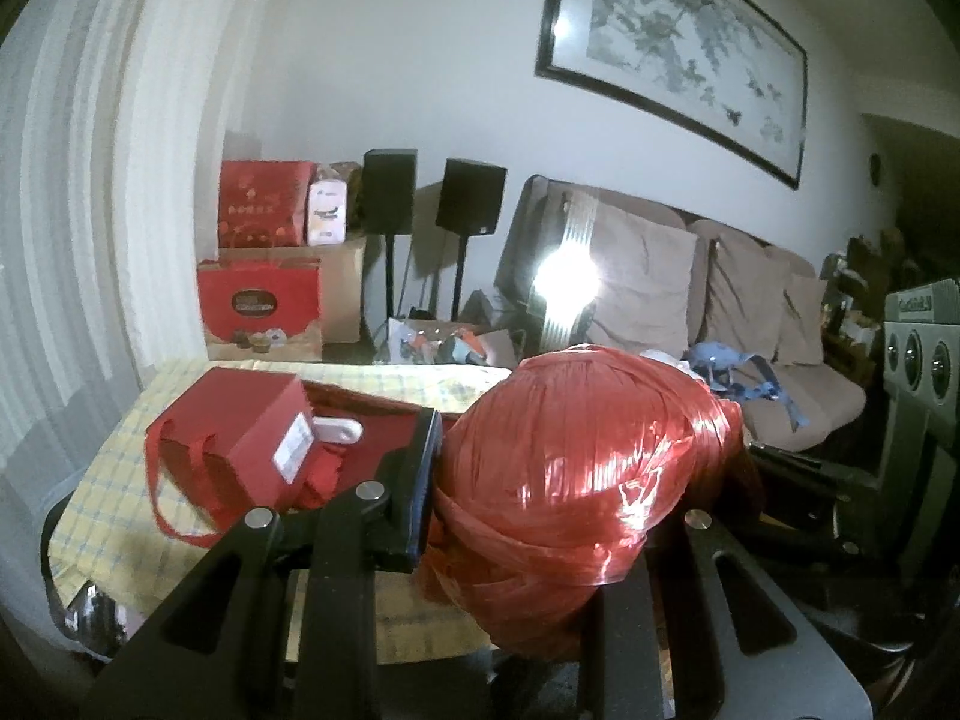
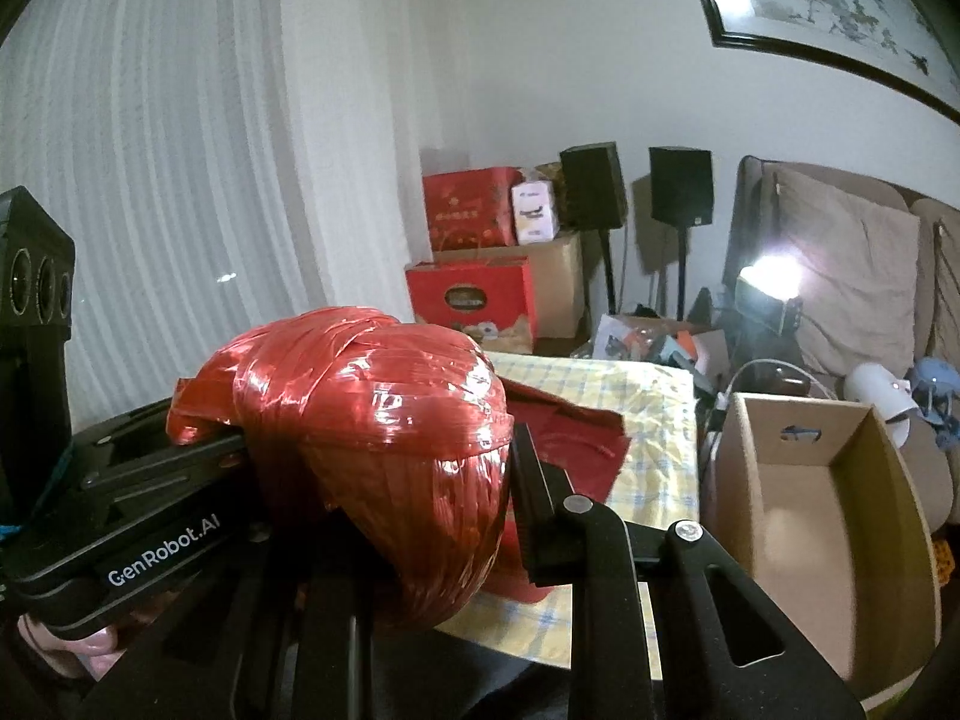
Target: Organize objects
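Gripping from both sides, the two tools are clamped on one red twine ball (image 1: 576, 480), which is held in the air above the checked cloth (image 1: 120, 480). In the left wrist view the left gripper (image 1: 558, 516) is seen closed around the ball, with one pad pressed at its 9 o'clock side and the other hidden behind it. In the right wrist view the right gripper (image 2: 384, 480) is likewise closed on the ball (image 2: 372, 438), a pad bearing on its 3 o'clock side. The ball's long axis is judged to run roughly across both sets of fingers.

The coming move is judged to turn on the open carton (image 2: 804, 480): from the right gripper it lies at about 3 o'clock, just beside the cloth, so the right hand is the nearer; the carton is not seen in the left view.

Counted: one ball, one carton, one red box (image 1: 240, 420) on the cloth, one red bag (image 1: 180, 468) under it, two speakers (image 1: 390, 192).
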A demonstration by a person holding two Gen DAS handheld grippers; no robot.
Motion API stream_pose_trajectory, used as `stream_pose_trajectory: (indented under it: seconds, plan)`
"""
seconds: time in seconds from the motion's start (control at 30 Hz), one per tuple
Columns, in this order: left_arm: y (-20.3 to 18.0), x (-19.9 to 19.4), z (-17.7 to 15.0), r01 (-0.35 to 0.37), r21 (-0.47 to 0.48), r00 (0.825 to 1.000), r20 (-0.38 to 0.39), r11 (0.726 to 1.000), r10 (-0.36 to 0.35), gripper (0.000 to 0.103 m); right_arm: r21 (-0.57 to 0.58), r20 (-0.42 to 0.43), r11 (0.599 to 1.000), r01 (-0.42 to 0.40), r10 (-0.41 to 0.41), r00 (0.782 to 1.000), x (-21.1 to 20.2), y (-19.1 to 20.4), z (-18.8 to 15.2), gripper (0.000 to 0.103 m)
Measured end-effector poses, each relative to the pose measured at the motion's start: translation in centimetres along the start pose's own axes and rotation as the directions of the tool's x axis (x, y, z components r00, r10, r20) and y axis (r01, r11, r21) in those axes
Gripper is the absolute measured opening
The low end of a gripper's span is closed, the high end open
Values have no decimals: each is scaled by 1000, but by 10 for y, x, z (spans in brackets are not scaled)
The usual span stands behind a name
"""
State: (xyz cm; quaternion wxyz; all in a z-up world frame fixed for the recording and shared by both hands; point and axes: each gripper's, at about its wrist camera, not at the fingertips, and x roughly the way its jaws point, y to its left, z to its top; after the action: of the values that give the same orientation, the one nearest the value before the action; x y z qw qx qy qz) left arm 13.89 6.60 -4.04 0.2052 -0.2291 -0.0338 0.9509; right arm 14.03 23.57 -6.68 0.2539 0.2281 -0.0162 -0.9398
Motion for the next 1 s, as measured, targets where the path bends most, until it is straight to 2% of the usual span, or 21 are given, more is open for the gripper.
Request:
stream_pose_trajectory:
  seconds: [0.2,0.4,0.57,0.7,1.0]
  plan:
    - [-26,9,14,44,47,999,17,998,-45,23,23,40,999,46,-47,998,-16,-22,5,22]
    - [-34,12,20,75,43,997,23,996,-76,23,29,58,996,88,-89,994,-24,-28,12,22]
    - [-39,10,24,63,63,998,25,996,-65,23,28,70,996,84,-86,994,-27,-30,14,22]
    - [-39,14,24,68,25,998,4,997,-68,23,34,58,996,86,-87,994,-28,-33,13,22]
    - [-39,18,24,57,29,998,-10,998,-56,23,29,36,996,79,-80,996,-24,-39,12,22]
